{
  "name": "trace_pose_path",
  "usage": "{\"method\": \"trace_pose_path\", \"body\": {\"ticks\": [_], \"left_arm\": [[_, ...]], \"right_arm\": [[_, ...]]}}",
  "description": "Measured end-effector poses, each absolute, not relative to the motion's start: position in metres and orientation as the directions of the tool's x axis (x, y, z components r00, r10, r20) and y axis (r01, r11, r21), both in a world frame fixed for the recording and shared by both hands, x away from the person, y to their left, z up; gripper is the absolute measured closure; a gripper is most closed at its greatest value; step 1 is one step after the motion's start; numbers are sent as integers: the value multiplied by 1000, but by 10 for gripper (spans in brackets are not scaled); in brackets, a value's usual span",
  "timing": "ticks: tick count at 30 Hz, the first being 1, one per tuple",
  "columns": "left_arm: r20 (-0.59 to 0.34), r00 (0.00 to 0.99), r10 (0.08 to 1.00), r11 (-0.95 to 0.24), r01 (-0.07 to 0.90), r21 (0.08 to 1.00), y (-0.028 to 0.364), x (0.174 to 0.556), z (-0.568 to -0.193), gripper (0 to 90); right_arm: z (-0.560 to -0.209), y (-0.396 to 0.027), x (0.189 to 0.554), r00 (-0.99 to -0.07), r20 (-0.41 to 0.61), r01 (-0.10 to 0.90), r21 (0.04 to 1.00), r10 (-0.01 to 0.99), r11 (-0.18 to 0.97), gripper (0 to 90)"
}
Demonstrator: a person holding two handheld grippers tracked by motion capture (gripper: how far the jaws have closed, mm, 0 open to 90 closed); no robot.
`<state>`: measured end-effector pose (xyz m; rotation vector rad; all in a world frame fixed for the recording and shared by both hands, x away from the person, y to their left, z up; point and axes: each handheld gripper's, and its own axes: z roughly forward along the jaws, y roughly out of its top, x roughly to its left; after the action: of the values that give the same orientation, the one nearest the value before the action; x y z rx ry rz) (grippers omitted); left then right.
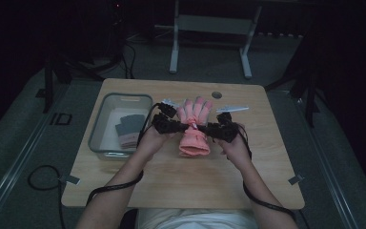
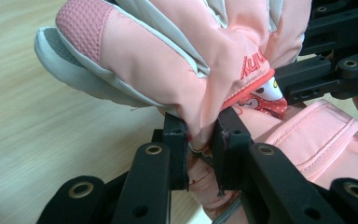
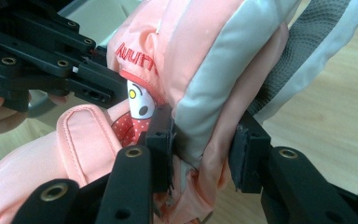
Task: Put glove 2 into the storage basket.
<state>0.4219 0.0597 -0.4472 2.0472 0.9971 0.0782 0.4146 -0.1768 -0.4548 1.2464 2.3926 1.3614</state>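
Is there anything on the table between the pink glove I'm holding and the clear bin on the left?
Nothing visible blocks that path. The pink glove is pinched at its wrist by the left gripper and right gripper. Toward the clear bin lies bare wood, apart from your own left hand. Dark gloves already lie inside.
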Motion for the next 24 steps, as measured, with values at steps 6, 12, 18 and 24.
{"method": "trace_pose_path", "body": {"ticks": [6,12,18,24], "left_arm": [[-252,669,700,-329,614,718,78,419,-431,769],[-227,641,733,-320,620,717,98,418,-415,769],[-209,610,764,-297,621,726,123,417,-400,769],[-199,574,794,-269,626,733,150,416,-390,769]], "right_arm": [[-442,-158,419,-680,268,574,774,682,267,649],[-430,-137,426,-708,254,546,788,659,283,649],[-418,-111,435,-731,254,527,799,633,288,648],[-406,-83,442,-753,243,506,808,611,302,649]]}}
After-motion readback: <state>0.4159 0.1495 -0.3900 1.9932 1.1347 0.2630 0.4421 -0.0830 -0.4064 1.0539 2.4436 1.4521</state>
